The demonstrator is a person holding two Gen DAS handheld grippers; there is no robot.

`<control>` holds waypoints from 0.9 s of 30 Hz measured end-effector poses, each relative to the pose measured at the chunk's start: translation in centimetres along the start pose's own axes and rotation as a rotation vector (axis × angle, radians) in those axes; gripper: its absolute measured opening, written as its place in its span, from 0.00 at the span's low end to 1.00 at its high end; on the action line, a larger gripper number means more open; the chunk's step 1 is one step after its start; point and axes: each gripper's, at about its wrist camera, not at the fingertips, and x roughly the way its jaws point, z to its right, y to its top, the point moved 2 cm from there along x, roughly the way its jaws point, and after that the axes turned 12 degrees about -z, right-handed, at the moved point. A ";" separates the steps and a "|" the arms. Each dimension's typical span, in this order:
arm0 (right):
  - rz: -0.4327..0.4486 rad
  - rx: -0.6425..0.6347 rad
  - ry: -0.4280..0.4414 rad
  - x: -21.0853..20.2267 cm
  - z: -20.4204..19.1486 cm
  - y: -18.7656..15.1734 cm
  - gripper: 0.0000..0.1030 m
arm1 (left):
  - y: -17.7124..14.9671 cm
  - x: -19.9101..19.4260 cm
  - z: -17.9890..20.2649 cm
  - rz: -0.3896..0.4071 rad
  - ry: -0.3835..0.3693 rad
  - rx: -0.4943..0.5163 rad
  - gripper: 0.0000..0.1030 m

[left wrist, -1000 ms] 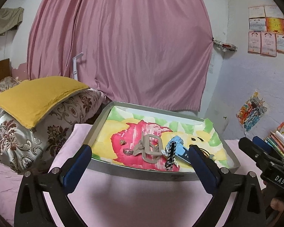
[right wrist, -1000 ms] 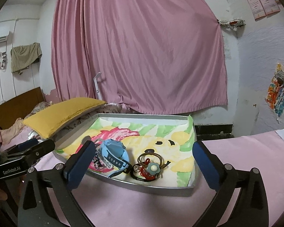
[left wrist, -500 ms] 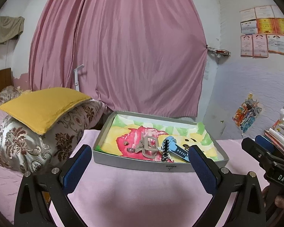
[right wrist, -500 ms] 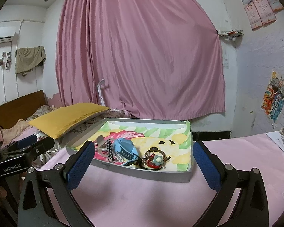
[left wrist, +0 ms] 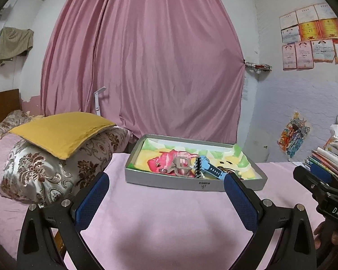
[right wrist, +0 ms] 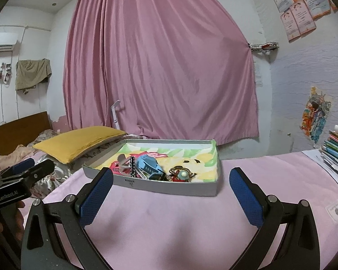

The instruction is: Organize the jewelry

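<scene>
A shallow grey tray with a colourful cartoon lining sits on the pink table cover; it also shows in the right wrist view. In it lie a beige hair claw, a black-and-white beaded strip, a blue watch and a cluster of rings and bracelets with a pale flower. My left gripper is open and empty, well in front of the tray. My right gripper is open and empty, also short of the tray.
A yellow cushion on a patterned pillow lies left of the table. A stack of books stands at the right edge. A pink curtain hangs behind. A small sticker lies on the cover at right.
Both grippers have pulled back from the tray, which now looks smaller and farther away. Both stayed open and empty. The items in the tray have not moved.
</scene>
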 end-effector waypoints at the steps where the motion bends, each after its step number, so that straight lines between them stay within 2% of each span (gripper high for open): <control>1: 0.004 0.002 -0.005 -0.1 0.1 -0.2 0.98 | -0.3 -0.2 0.0 0.004 0.004 0.001 0.99; 13: 0.036 -0.010 -0.041 -1.2 0.0 -1.9 0.98 | -3.3 -0.1 -0.3 -0.005 0.026 -0.016 0.99; 19: 0.009 -0.005 -0.037 -0.6 0.1 -2.7 0.98 | -4.5 0.4 -0.3 -0.007 0.068 -0.031 0.99; 27: -0.022 0.015 -0.049 0.2 0.4 -3.7 0.98 | -5.6 1.2 -1.0 -0.031 0.085 -0.056 0.99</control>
